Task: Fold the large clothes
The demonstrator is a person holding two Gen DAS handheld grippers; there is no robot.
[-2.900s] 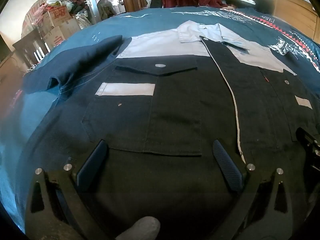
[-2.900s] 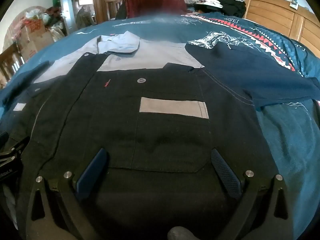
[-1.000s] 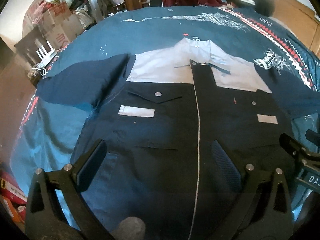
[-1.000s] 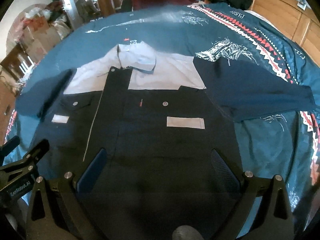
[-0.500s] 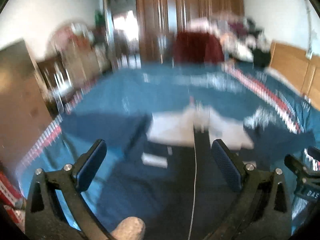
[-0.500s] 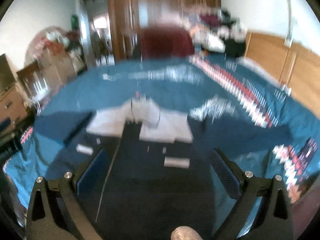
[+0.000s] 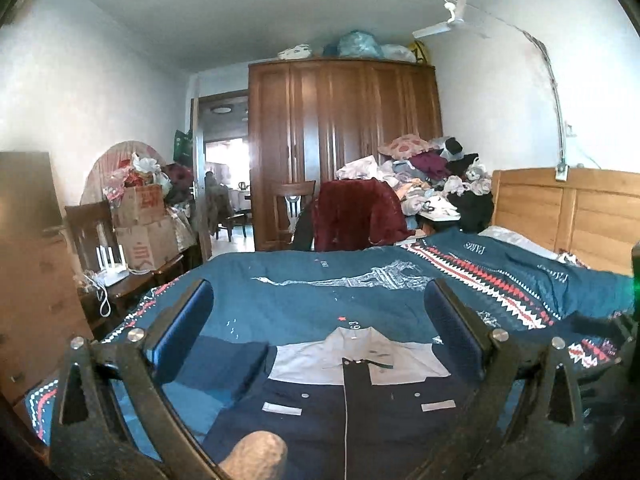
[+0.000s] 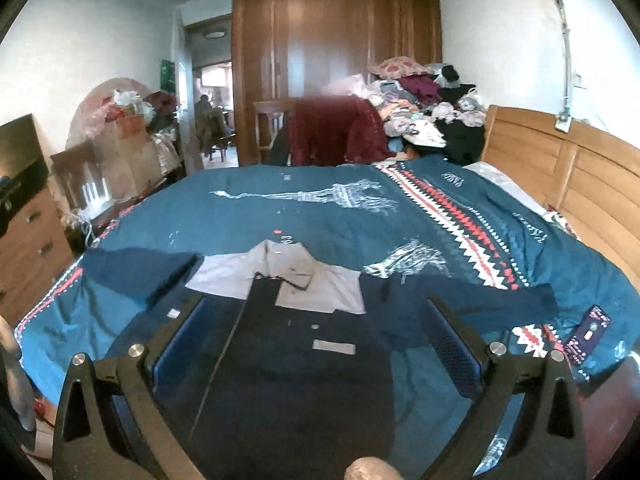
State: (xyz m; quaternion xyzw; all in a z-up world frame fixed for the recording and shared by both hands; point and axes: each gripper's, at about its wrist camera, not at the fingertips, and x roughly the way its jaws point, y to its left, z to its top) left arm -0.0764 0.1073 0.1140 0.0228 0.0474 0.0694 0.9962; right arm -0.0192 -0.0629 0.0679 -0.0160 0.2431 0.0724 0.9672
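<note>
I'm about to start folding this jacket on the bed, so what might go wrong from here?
The jacket lies flat with both sleeves spread, and its right sleeve ends close to a small dark device on the bedspread; folding that sleeve might drag it. Both grippers, left and right, are open and raised, holding nothing.

A wooden wardrobe [image 7: 344, 152] stands against the far wall, bags [image 7: 360, 46] on top. A red garment [image 7: 356, 216] drapes a chair [image 7: 294, 200]; cardboard boxes [image 7: 140, 224] stack left, a clothes pile [image 7: 432, 176] by the headboard [image 7: 568, 212]. A remote [image 8: 590, 330] lies on the bedspread [image 8: 320, 216].
</note>
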